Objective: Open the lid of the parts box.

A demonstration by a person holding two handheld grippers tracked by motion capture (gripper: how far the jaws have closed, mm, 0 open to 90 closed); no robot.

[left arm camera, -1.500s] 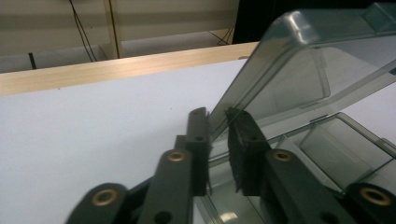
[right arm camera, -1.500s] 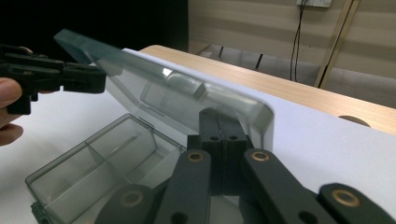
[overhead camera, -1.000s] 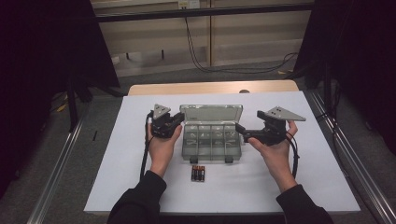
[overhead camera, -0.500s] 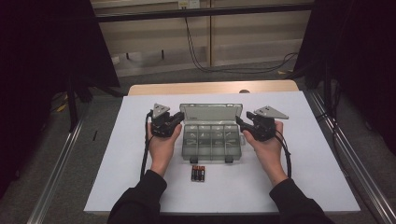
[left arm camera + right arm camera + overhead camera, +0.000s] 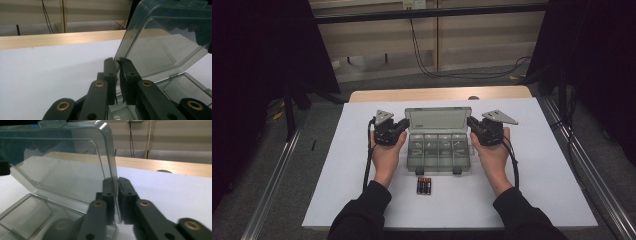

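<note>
A clear plastic compartment box (image 5: 438,159) stands mid-table with its lid (image 5: 438,120) raised upright. My left gripper (image 5: 404,124) is shut on the lid's left edge; in the left gripper view the jaws (image 5: 118,67) pinch the edge of the lid (image 5: 160,45). My right gripper (image 5: 471,123) has just been closing and now pinches the lid's right edge, which sits between its jaws (image 5: 115,185) in the right gripper view, with the lid (image 5: 62,170) spreading to the left. The box's compartments (image 5: 27,212) lie below.
Three batteries (image 5: 424,185) lie side by side on the white table cover (image 5: 337,165) just in front of the box. A wooden table edge (image 5: 437,93) runs behind. Metal rails flank the table on the floor.
My right gripper moved left and down to the box, and its jaws went from wide open to closed on the lid's right edge. The left gripper stayed put.
</note>
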